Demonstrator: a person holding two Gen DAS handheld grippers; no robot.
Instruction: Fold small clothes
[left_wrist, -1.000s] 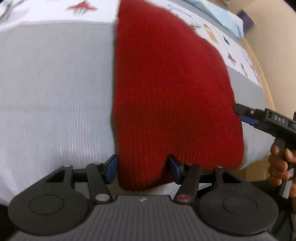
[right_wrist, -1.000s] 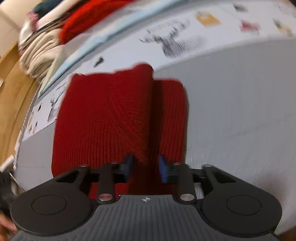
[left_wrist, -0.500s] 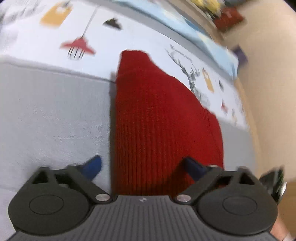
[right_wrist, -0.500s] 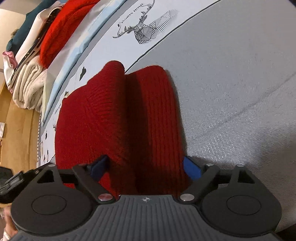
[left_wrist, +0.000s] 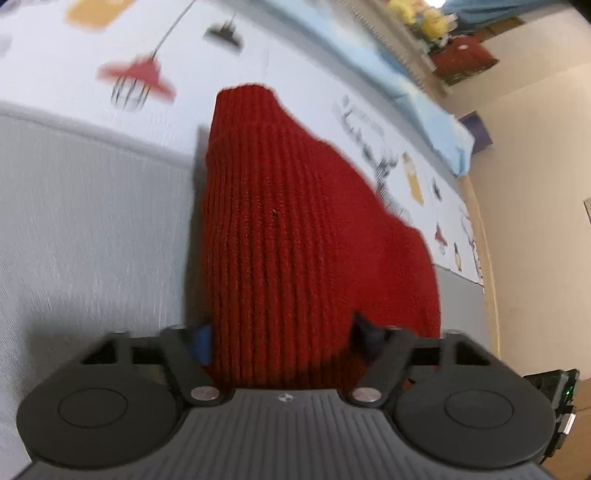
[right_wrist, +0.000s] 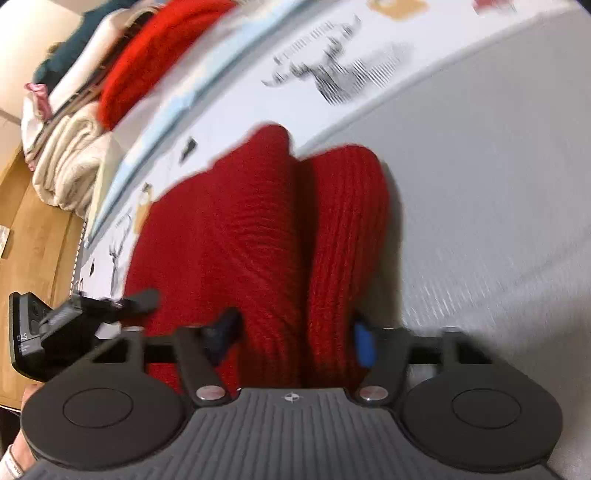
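A red ribbed knit garment (left_wrist: 295, 221) lies folded lengthwise on the bed, its far end reaching onto the printed white cover. My left gripper (left_wrist: 282, 338) is at its near end. The jaws are closing, and the blue pads (left_wrist: 201, 343) press the thick fold from both sides. From the right wrist view the same knit (right_wrist: 240, 229) shows two raised folds side by side. My right gripper (right_wrist: 295, 336) straddles them with its jaws closing and the pads (right_wrist: 364, 343) digging into the fabric. The left gripper's fingers (right_wrist: 140, 297) touch the knit's left edge there.
The bed has a grey sheet (left_wrist: 92, 221) near me and a white cover with printed figures (left_wrist: 74, 44) farther back. A pile of folded clothes (right_wrist: 74, 147) sits at the bed's far left corner. Wooden floor (right_wrist: 33, 229) lies left of the bed, and a beige wall (left_wrist: 535, 184) stands to the right.
Both grippers spread wide half a second ago and have narrowed onto the red knit again. The left gripper shifted along the garment, so its far end now shows.
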